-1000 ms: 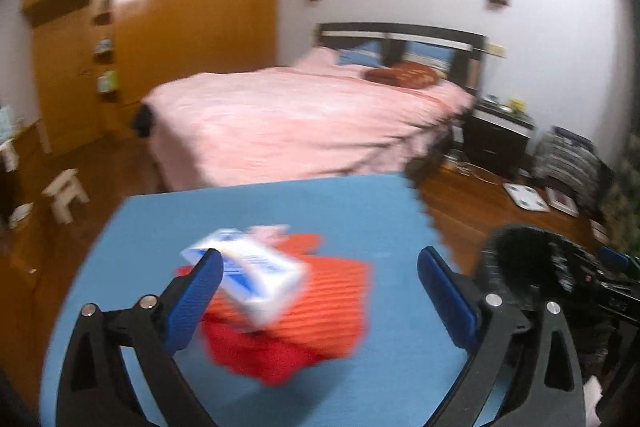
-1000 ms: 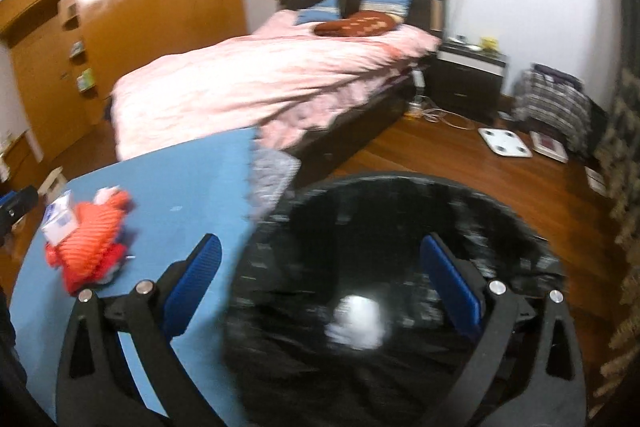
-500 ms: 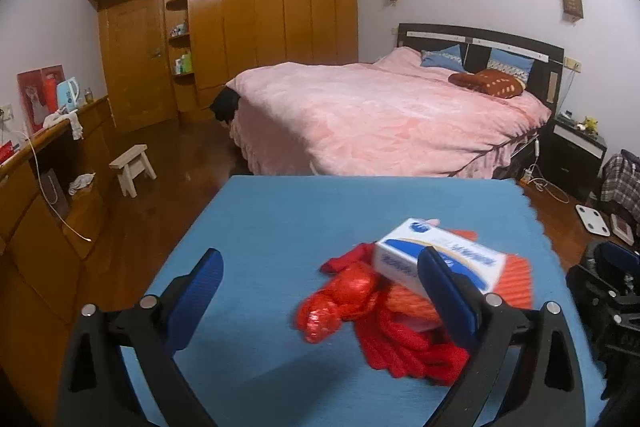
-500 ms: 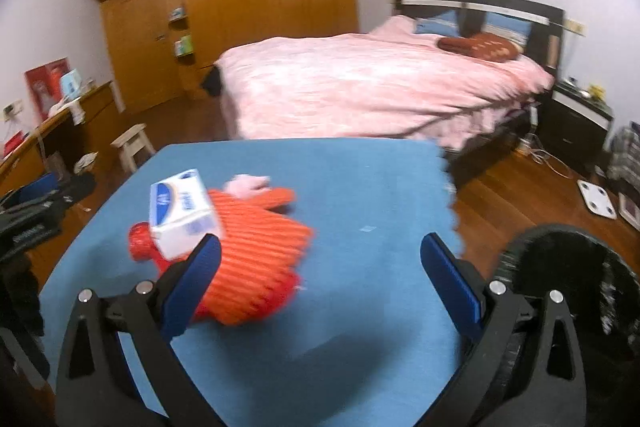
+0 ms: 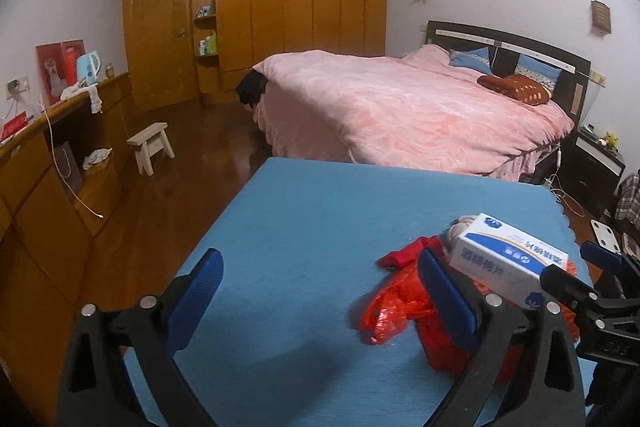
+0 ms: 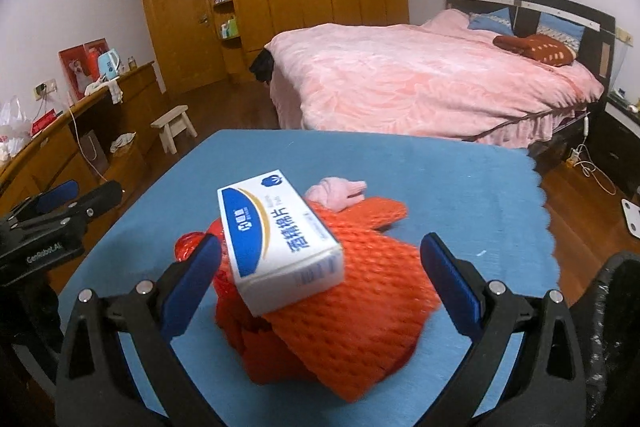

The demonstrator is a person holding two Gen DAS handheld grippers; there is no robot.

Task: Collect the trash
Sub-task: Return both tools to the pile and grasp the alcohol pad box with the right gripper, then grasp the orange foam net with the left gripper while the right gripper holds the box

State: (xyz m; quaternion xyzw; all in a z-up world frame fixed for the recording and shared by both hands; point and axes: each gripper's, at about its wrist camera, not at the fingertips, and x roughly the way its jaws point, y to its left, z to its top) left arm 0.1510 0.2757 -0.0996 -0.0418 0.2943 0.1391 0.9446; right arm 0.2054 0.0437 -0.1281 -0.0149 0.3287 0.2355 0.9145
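The left wrist view looks along the left gripper from low over the near left part of the blue table, facing the bed and wardrobe. The pile of trash sits at its right, close. The right wrist view looks along the right gripper from nearer the pile, which fills its centre, with the bin at its right edge. Both views share the table, pile, white box, bed and wardrobe, and each shows the other gripper at its edge.
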